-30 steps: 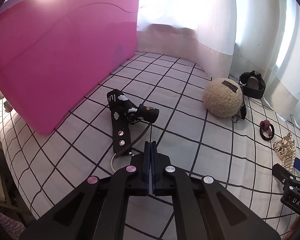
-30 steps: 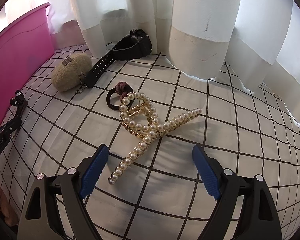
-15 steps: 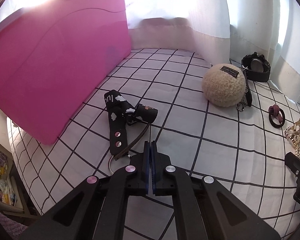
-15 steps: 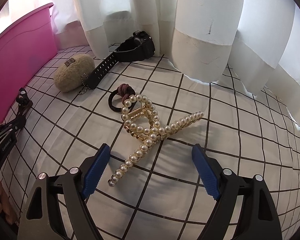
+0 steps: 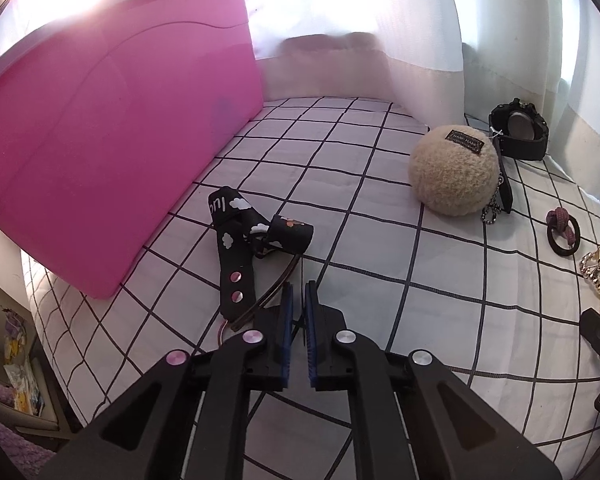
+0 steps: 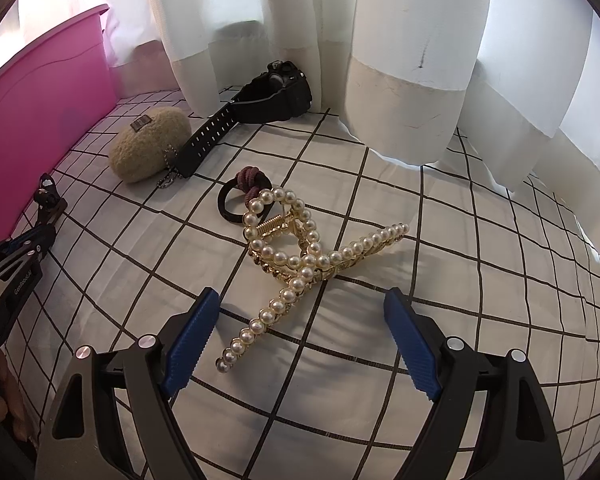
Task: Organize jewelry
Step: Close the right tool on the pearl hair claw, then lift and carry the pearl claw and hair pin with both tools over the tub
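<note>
**Left gripper clenched by the strap, right gripper spread over the pearl clip**

Your left gripper point(image 5: 297, 300) is clenched, its blue pads almost together with nothing visibly caught between them. Just past its tips lies the black cloud-print strap point(image 5: 236, 240), folded on the checked sheet point(image 5: 380, 280) beside the wall of the pink bin point(image 5: 120, 140), which stands along the sheet's left edge.

Your right gripper point(image 6: 300, 336) is released, jaws spread wide. The pearl hair clip point(image 6: 300, 256) lies flat on the sheet ahead of them, its long pearl arm reaching back between the pads point(image 6: 192, 336) without touching either. The dark hair tie point(image 6: 240, 196) touches the clip's far end. Farther off, near the curtain point(image 6: 412, 60) at the sheet's far edge, the black watch point(image 6: 268, 96) rests with its band beside the fuzzy beige pouch point(image 6: 148, 142).
</note>
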A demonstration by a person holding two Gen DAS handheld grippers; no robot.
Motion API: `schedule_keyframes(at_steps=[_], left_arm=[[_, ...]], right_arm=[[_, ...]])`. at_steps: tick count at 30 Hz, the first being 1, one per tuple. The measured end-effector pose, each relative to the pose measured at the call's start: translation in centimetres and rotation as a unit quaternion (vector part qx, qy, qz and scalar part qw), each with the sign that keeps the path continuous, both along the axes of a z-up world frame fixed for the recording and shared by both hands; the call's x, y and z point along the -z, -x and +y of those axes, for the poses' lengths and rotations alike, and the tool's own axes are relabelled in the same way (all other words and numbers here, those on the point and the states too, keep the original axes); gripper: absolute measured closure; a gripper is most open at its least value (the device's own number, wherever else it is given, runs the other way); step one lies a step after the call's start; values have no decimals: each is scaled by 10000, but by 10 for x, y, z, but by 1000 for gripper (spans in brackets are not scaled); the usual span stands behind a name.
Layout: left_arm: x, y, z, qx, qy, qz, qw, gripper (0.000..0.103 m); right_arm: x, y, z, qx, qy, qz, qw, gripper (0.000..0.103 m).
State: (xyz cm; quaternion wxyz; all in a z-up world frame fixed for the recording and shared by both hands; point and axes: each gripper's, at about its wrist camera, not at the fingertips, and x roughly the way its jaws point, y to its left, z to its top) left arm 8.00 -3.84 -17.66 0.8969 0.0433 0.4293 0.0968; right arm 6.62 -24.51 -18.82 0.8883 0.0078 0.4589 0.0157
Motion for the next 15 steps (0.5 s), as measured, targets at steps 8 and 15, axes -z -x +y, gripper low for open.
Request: schedule_keyframes(at_steps=[8, 15], left_arm=[[-3, 9, 2, 68, 326, -107, 9994, 102], [-8, 16, 0, 144, 445, -120, 9988, 102]], right_arm=[[-6, 4, -9, 88, -64, -130, 9999, 93], [-8, 10, -17, 159, -451, -162, 9987, 95]])
